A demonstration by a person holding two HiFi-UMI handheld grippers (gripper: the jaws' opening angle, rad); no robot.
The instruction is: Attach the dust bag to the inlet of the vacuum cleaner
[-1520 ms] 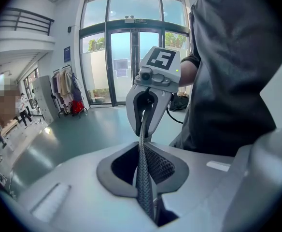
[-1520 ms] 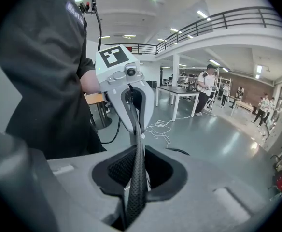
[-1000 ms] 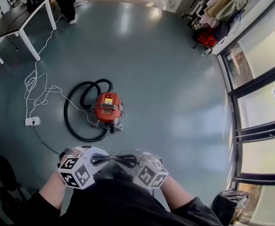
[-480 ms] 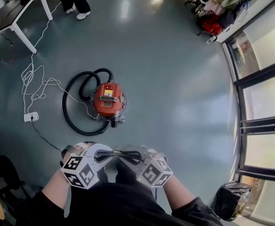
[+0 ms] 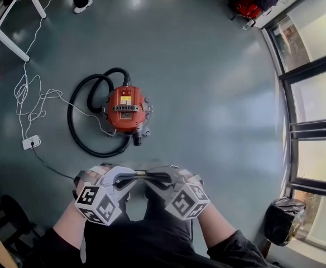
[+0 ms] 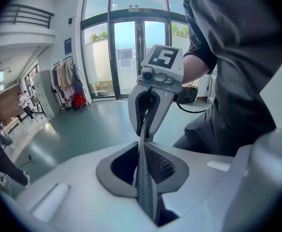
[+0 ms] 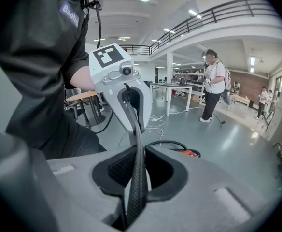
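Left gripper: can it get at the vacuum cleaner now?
Probably not yet: the left gripper is held near the person's body, and the vacuum cleaner sits farther ahead. Only open floor lies between them, so the way looks free.

My bag point(image 5: 138, 176) shows only as a thin dark strip with a fine mesh texture, seen edge-on; it runs taut and level from my left gripper point(image 5: 124, 178) to my right gripper point(image 5: 156, 177), pinched in both; the left jaws have just been opening a little, the strip between them; its shape below that edge I cannot tell. The vacuum point(image 5: 126, 109) stands upright on the floor, well apart from the bag and beyond it; round orange-red body, black grille on top, yellow label; its black hose point(image 5: 78, 128) loops round its left side; the inlet I cannot make out.
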